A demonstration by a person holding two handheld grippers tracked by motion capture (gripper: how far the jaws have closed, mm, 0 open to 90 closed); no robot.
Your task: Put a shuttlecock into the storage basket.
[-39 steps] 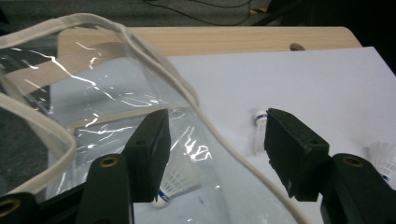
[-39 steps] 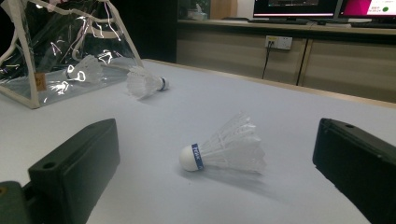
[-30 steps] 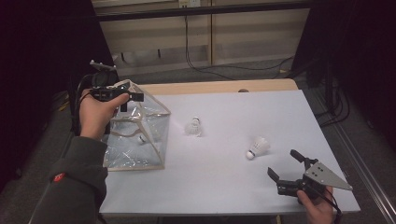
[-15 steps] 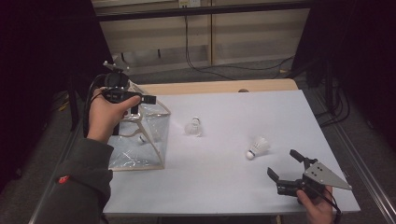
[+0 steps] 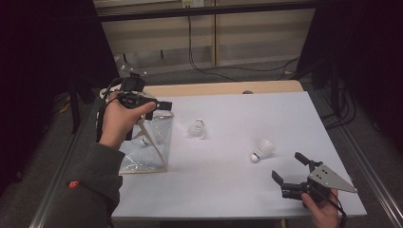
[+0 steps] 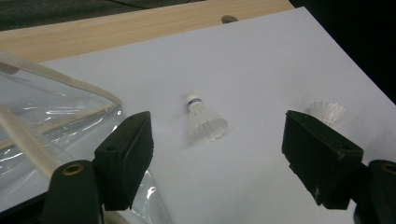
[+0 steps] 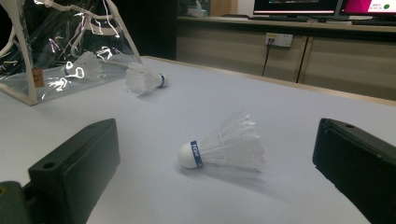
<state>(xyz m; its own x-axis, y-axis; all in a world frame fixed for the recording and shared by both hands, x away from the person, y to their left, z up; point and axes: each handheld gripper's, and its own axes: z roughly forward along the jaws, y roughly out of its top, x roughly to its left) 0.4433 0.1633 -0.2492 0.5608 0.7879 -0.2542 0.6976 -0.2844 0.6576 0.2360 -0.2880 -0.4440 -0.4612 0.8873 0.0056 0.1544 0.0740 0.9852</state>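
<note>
A clear plastic bag (image 5: 142, 159) with white trim stands at the table's left, and one white shuttlecock (image 5: 144, 141) lies inside it. My left gripper (image 5: 159, 108) hovers open and empty over the bag's top right corner. Between its jaws, farther off, a second shuttlecock (image 6: 204, 122) lies at mid-table (image 5: 196, 128). A third shuttlecock (image 5: 262, 150) lies right of centre. My right gripper (image 5: 286, 165) sits low at the front right, open, just short of that shuttlecock (image 7: 224, 147), whose cork points toward the camera's left. The bag (image 7: 60, 46) shows behind it.
The white table top (image 5: 247, 199) ends in a wooden strip (image 5: 223, 88) at the far edge. Beyond it are cabinets and hanging cables (image 5: 190, 42). Bare white surface lies between the shuttlecocks and along the front edge.
The left hand has turned and shifted a little to the right above the bag's top. The right gripper and all the shuttlecocks have stayed put.
</note>
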